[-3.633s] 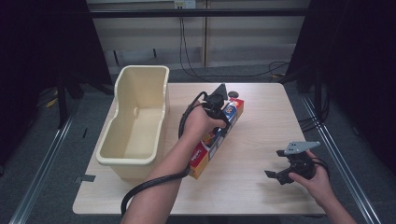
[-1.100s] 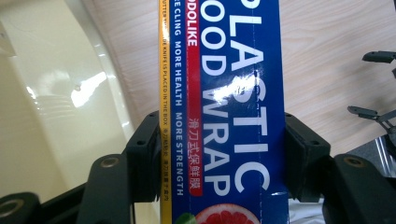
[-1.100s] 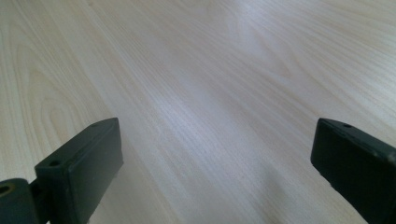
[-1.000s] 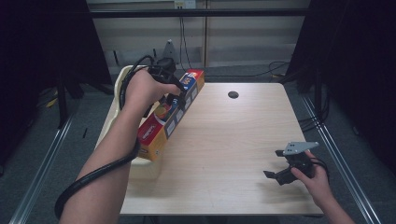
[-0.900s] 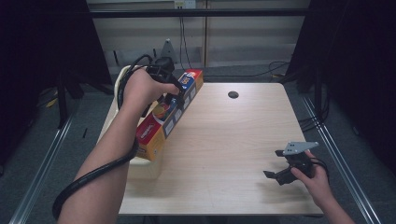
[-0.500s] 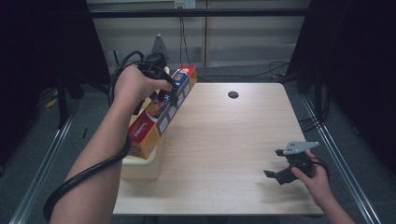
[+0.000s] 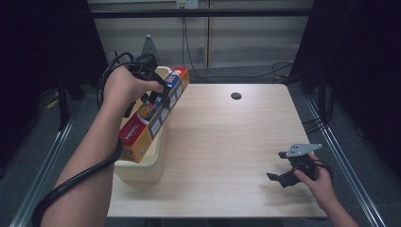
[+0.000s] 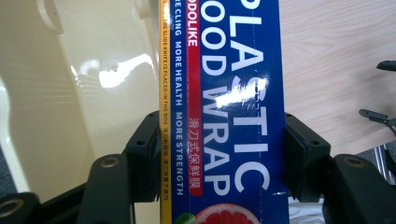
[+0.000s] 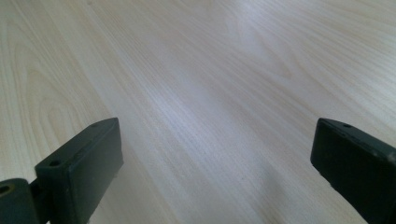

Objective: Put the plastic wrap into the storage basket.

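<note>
Now your left hand-held gripper [image 8: 222, 154] pinches the plastic wrap box [image 7: 153, 116] above the cream bin [image 7: 142, 168]; your right hand-held gripper [image 9: 215, 154] rests spread on the pale wooden counter [image 7: 227, 142], dark curtains around.

We cannot see how deep the cream bin [image 7: 142, 165] goes, since the plastic wrap box [image 7: 153, 116] and the forearm cover most of it beneath the left gripper [image 7: 153, 92]. In the left gripper view the box [image 8: 224, 112] runs off the top and bottom edges, so both its ends are cut off, and the fruit picture nearest the jaws is only part shown. Beyond the right gripper [image 9: 212, 163] the table [image 9: 196, 70] blurs, its far edge cropped away.
</note>
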Demonstrator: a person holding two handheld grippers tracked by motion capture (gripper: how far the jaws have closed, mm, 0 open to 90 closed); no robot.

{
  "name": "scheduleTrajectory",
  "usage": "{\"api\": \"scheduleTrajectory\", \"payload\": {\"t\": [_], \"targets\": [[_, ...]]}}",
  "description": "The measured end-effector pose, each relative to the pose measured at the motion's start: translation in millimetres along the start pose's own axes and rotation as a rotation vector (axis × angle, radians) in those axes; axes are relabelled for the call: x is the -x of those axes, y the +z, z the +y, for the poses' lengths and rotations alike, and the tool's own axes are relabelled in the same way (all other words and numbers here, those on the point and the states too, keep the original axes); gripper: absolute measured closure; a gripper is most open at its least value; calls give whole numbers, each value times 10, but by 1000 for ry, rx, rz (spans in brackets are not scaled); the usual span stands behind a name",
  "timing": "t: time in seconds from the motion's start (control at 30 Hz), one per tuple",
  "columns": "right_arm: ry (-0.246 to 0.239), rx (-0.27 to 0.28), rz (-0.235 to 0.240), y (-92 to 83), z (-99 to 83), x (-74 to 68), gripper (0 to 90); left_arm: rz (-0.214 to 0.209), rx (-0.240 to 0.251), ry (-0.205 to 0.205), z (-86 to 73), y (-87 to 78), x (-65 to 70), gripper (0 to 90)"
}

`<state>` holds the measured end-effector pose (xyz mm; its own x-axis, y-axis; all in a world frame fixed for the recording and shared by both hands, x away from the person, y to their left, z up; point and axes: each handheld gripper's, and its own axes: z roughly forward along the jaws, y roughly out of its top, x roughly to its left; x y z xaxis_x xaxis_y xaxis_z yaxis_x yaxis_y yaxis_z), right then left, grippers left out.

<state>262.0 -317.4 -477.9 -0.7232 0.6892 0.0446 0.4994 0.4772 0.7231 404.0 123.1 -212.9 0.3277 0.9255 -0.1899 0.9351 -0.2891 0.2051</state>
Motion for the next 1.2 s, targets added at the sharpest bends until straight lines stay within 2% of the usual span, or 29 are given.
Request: {"api": "scheduleTrajectory", "payload": {"t": [0.43, 0.67, 0.9, 1.07, 1.2], "targets": [[0, -4, -1, 2, 0, -12, 21, 8, 14, -20, -94, -59, -163, 408], [-5, -7, -2, 8, 5, -19, 21, 21, 19, -50, -162, -83, -263, 409], [-2, -4, -3, 11, 10, -26, 20, 41, 13, -69, -210, -74, -317, 408], [-6, -7, -8, 9, 14, -33, 21, 30, 19, -88, -237, -79, -348, 408], [-10, -4, -9, 12, 14, -31, 21, 40, 25, -88, -252, -74, -369, 408]]}}
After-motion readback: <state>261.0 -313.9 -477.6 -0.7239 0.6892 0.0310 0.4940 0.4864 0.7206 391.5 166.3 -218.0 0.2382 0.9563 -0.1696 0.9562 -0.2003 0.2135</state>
